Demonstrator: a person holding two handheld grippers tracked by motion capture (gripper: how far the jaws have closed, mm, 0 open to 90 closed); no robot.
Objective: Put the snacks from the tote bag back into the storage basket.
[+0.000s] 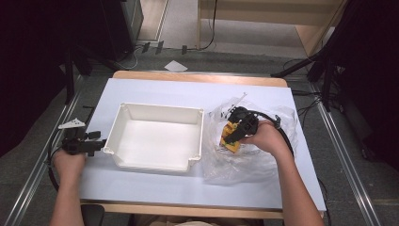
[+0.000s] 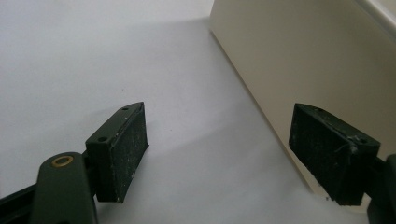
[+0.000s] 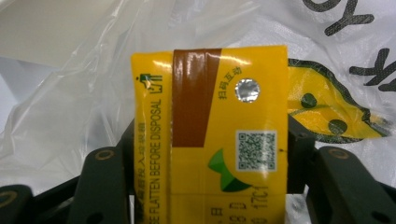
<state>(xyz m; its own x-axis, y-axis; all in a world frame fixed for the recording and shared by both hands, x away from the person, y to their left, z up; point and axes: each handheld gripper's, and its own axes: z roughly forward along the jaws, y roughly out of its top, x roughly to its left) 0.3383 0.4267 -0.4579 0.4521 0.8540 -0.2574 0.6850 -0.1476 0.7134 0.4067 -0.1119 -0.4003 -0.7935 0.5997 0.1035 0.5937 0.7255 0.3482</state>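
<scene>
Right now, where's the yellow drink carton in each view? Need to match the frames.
High view: yellow carton right of centre, on the clear plastic bag, in the right hand-held gripper.
Right gripper view: yellow carton fills the centre, clamped between the two black jaws.
Left gripper view: not in it; open jaws beside the white bin's wall.
Shared landmark: the plastic bag, which the high and right gripper views both show.

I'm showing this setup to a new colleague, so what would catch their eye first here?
Most striking is the bright yellow drink carton with a brown stripe, clamped between the jaws of the right gripper over the crumpled clear plastic bag at the table's right. Next comes the large empty white plastic tub at the centre, with the left gripper open beside its outer wall.
</scene>
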